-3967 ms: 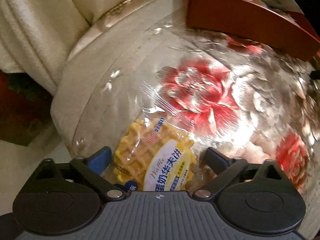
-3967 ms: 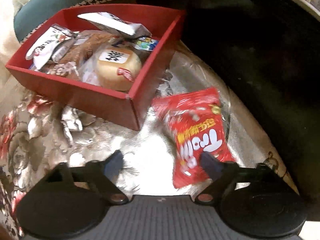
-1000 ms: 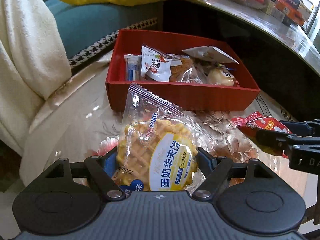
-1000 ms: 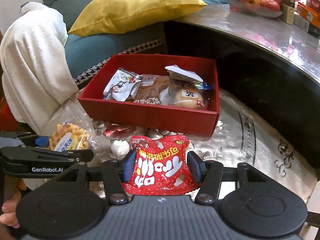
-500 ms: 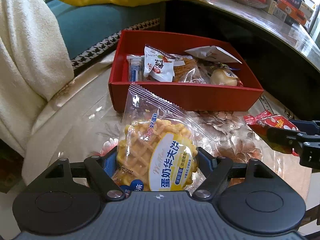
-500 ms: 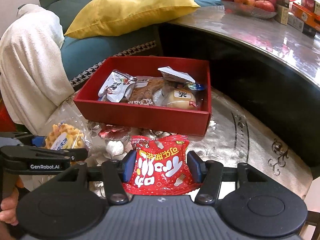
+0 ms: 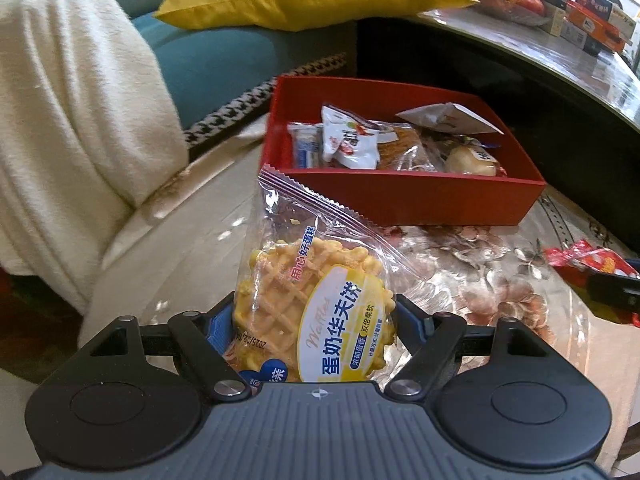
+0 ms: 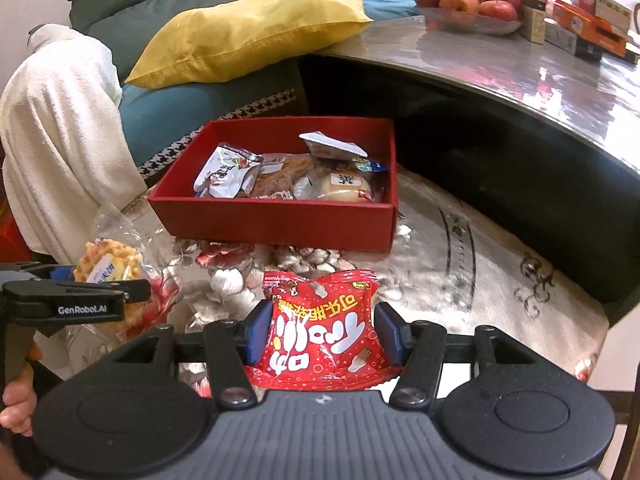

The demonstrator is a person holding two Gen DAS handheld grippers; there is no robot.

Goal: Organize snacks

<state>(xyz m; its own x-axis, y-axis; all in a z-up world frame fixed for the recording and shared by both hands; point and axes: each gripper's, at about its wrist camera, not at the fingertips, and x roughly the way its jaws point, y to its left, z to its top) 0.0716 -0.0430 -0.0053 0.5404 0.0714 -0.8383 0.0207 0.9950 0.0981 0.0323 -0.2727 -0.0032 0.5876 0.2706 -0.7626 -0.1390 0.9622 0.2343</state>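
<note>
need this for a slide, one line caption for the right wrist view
Right tongs grip a red snack bag short of the red box of snacks.

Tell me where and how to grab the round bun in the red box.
Grip the round bun across its domed body, coming down from above. It lies near the red box's front-right corner, with walls and packets close around it, so side approaches look blocked. Both grippers are full, so free one first.
</note>
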